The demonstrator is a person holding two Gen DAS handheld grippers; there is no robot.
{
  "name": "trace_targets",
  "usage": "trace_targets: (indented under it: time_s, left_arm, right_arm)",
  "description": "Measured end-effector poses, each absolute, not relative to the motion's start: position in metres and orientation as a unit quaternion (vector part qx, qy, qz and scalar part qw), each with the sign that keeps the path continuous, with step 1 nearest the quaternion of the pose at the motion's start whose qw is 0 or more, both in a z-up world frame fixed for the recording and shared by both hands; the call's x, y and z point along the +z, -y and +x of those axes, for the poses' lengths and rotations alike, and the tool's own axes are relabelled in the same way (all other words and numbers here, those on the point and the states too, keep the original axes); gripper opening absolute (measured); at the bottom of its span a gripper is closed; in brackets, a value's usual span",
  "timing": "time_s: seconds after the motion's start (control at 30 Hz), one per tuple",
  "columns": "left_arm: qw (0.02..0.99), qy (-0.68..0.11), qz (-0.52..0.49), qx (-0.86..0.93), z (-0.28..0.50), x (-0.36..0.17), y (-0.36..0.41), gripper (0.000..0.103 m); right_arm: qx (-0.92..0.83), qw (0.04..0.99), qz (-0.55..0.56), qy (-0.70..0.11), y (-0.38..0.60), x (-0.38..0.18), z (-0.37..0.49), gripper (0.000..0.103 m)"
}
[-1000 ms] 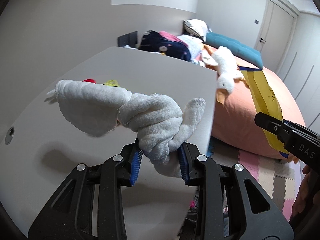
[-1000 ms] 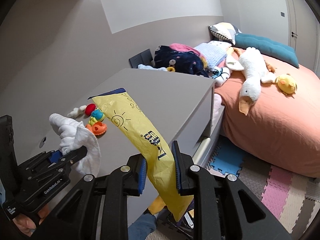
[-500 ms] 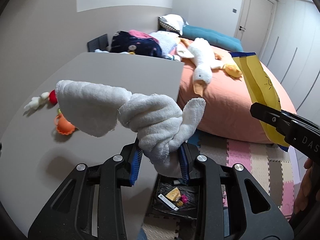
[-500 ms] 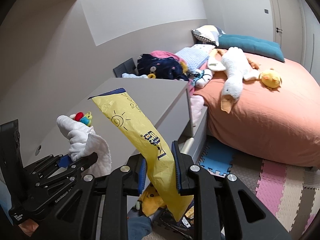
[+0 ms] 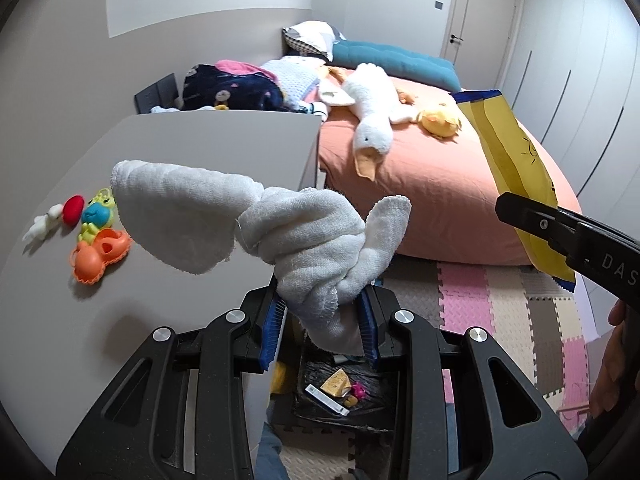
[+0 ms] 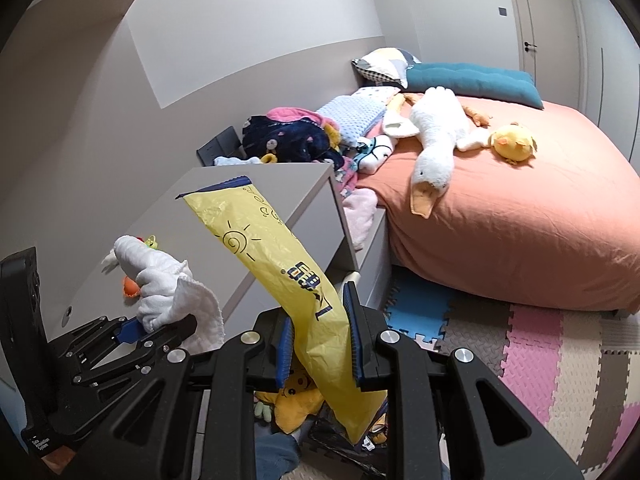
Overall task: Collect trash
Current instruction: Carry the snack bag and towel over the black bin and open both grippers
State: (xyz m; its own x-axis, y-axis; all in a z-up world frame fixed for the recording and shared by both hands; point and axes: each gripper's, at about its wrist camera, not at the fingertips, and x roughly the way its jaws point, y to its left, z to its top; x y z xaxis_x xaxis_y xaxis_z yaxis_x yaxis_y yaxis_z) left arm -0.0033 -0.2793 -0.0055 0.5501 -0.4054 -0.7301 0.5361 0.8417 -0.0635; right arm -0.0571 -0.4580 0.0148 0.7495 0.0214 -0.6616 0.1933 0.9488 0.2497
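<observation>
My left gripper (image 5: 320, 324) is shut on a crumpled white cloth (image 5: 256, 224) and holds it in the air past the grey desk's right edge. The cloth also shows in the right wrist view (image 6: 160, 284). My right gripper (image 6: 318, 340) is shut on a long yellow wrapper (image 6: 280, 256), held upright to the right of the left gripper; it also shows in the left wrist view (image 5: 516, 168). Below both grippers a black-lined bin (image 5: 344, 392) on the floor holds several bits of trash.
Small plastic toys (image 5: 92, 232) lie on the grey desk (image 5: 200, 144). A bed with an orange cover (image 6: 520, 208), a white goose plush (image 6: 436, 136) and a yellow chick plush (image 6: 512, 144) stands to the right. Foam mats (image 6: 540, 360) cover the floor.
Both grippers have moved right, off the desk top towards its edge, still holding the cloth and the wrapper. The floor bin has come into view below them.
</observation>
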Motion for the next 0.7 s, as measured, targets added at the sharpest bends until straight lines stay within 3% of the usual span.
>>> trace_targets:
  time_s: [0.7]
  left_arm:
    - [0.844,-0.411,0.116,-0.325,-0.015,-0.02,0.325,0.033]
  right_arm:
    - [-0.088,0.91,0.176,-0.365,0.492,-0.001,-0.073,0.024]
